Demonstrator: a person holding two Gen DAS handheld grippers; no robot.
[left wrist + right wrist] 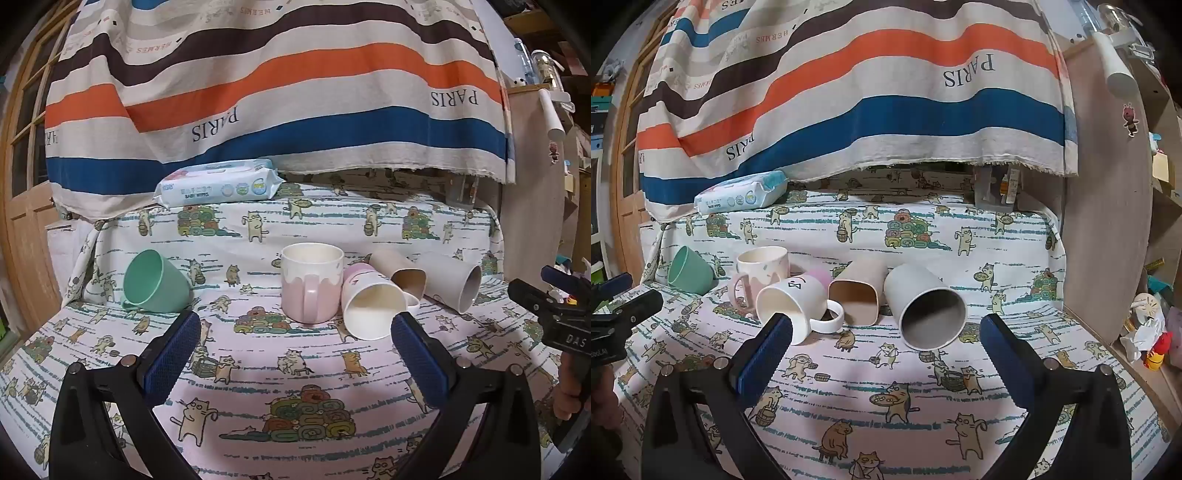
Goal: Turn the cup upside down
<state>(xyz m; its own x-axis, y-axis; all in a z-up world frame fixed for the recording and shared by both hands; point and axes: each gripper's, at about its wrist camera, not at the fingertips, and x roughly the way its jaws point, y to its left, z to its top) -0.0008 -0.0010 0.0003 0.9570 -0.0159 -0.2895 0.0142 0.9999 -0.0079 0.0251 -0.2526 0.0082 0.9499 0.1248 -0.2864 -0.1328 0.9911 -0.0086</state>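
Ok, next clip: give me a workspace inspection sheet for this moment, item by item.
Surface: cat-print cloth covering the table.
Job's things: pink mug upright; green cup, white mug, tan cup and grey cup on their sides.
Clutter: baby wipes pack at the back.
Grippers: left gripper open, empty; right gripper open, empty.
Cables: nothing seen.
Surroundings: striped cloth hung behind; wooden door at left; shelves at right.
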